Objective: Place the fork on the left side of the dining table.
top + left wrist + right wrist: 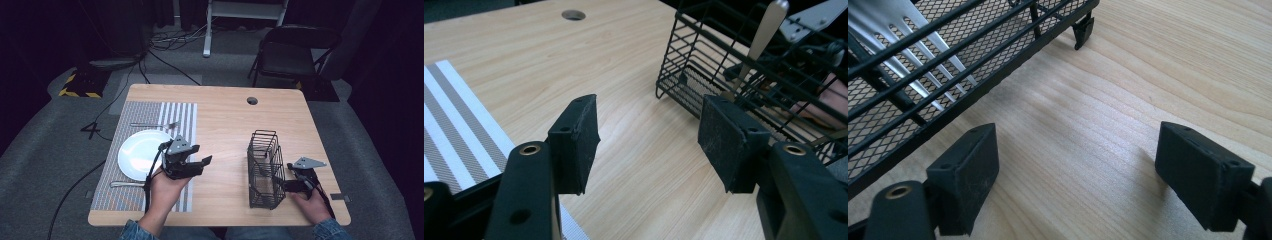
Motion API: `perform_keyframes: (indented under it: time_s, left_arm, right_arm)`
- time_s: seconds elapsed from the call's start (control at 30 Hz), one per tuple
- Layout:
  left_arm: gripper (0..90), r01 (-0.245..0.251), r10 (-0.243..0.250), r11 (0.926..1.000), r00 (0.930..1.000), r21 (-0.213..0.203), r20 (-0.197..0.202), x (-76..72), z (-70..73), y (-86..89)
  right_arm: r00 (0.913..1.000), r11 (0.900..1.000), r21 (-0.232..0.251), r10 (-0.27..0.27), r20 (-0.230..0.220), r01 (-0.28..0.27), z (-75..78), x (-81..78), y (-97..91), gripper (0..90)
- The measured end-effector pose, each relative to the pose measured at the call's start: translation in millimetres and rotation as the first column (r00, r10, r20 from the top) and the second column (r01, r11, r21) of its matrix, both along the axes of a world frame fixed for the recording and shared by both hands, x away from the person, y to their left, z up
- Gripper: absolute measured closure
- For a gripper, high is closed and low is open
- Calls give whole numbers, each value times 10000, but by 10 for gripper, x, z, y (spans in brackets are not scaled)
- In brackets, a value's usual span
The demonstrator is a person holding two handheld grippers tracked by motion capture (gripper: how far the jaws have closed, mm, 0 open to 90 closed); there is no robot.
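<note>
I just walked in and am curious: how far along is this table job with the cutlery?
One fork already lies in the black wire caddy. In hand: nothing; the left gripper is open and empty between plate and caddy, and the right gripper rests open beside the caddy. Still out on the striped placemat: a fork beyond the white plate, another utensil in front of it.

Black left gripper and right gripper, grey triangular top plates, black cables, brass-ringed screw holes; denim sleeves.
</note>
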State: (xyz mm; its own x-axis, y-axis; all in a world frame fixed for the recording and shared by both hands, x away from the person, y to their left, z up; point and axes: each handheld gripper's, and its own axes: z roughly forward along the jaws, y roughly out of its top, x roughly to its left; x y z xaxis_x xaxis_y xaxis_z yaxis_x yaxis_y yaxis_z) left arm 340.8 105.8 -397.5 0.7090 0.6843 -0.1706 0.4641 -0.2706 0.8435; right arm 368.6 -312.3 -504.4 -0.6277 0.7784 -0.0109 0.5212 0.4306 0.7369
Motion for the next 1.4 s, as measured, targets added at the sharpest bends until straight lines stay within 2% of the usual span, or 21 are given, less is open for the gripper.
perform_keyframes:
  time_s: [0.1, 0.17, 0.23, 0.3, 0.43, 0.57, 0.67, 0.73, 0.83, 1.0, 1.13, 1.3, 1.37, 1.4]
  left_arm:
    - [418, 68, -66, 9999, 9998, 84, -187, -2, -126, -76]
    - [432, 73, -70, 9997, 9999, 232, -116, -18, -219, -123]
    - [436, 45, -36, 9992, 9998, 399, -212, -25, -309, -169]
    - [435, 49, -36, 9993, 9993, 370, -372, -28, -391, -202]
    - [432, 62, -33, 9987, 9984, 515, -558, -41, -509, -265]
    - [422, 118, -65, 9962, 9981, 865, -615, -67, -627, -336]
    - [417, 204, -118, 9923, 9975, 1223, -703, -83, -711, -399]
    - [420, 184, -99, 9906, 9980, 1355, -632, -99, -754, -440]
    - [409, 211, -93, 9877, 9971, 1551, -758, -112, -807, -511]
    - [395, 246, -70, 9788, 9962, 2035, -869, -118, -898, -618]
    - [391, 295, -107, 9703, 9968, 2400, -794, -121, -947, -664]
    - [386, 305, -78, 9660, 9960, 2568, -889, -118, -1008, -691]
    - [382, 307, -65, 9620, 9959, 2713, -898, -125, -1030, -704]
    - [375, 334, -129, 9607, 9970, 2754, -759, -130, -1040, -708]
  right_arm:
    - [10000, 10000, -2, 7, 1, -7, 0, 0, -1, 177]
    - [10000, 10000, -4, 8, 2, -8, 0, 0, -1, 177]
    - [10000, 10000, -2, 12, 2, -12, 0, -1, -1, 177]
    - [10000, 10000, -10, 33, 3, -33, 0, -2, -3, 177]
    - [10000, 10000, -8, 43, 2, -43, 0, -3, -4, 177]
    - [10000, 10000, -9, 44, 2, -44, 0, -3, -4, 177]
    - [10000, 10000, -9, 57, 4, -57, 0, -4, -5, 177]
    - [10000, 10000, -9, 64, 4, -64, 0, -4, -5, 177]
    - [10000, 10000, -8, 65, 4, -65, 0, -4, -5, 177]
    - [10000, 10000, -10, 59, 8, -59, 0, -4, -5, 177]
    - [10000, 10000, -14, 73, 12, -73, 0, -5, -6, 177]
    - [10000, 10000, -7, 76, 11, -76, 0, -5, -5, 177]
    - [10000, 10000, -2, 82, 13, -82, -1, -5, -5, 177]
    - [10000, 10000, 0, 93, 8, -93, 0, -5, -6, 177]
